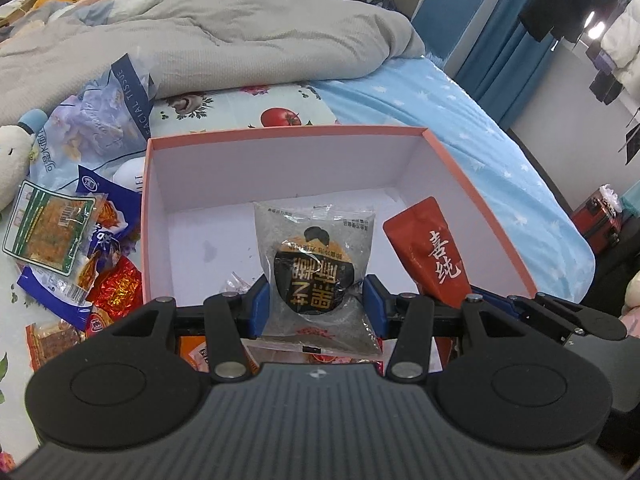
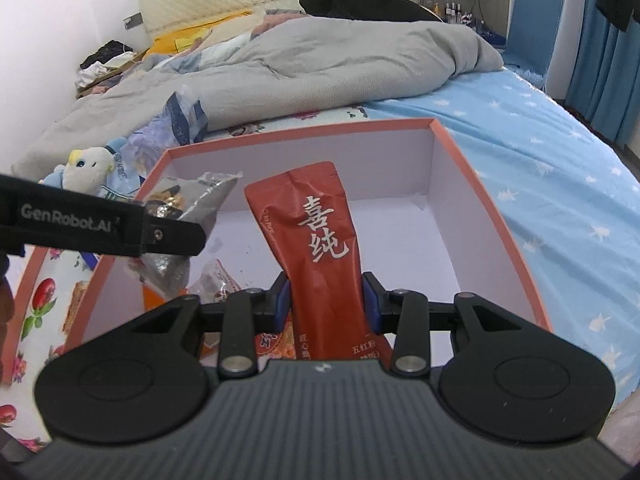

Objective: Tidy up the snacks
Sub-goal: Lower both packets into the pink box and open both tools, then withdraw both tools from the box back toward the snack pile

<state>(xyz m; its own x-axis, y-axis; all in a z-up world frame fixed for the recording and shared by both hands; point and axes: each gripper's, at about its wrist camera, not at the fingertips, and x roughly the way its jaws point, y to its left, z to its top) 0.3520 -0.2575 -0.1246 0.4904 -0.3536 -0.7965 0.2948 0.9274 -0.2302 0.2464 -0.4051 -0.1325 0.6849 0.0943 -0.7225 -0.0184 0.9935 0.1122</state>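
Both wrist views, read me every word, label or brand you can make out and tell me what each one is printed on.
"喜纯": red pouch held in the right gripper.
"GenRobot.AI": side of the left gripper, seen from the right wrist.
"FACIAL TISSUE": dark band on the tissue pack.
Grey packet in the left gripper: large gold characters, upside down, not surely readable.
Small print on the pouch, and the blue and green wrappers beside the box: too small.

The box (image 1: 480, 184) was salmon pink outside and white inside. Inside the box, one packet (image 1: 316, 268) was grey and clear with a black and gold round label, and the pouch (image 2: 320, 248) was red with white characters. Left of the box lay a blue wrapper (image 1: 52, 288) and a shiny red one (image 1: 116, 292). Behind the box, the sheet (image 1: 460, 120) was light blue with white stars and the quilt (image 2: 300, 64) was grey. The fingers (image 1: 262, 304) had blue pads.
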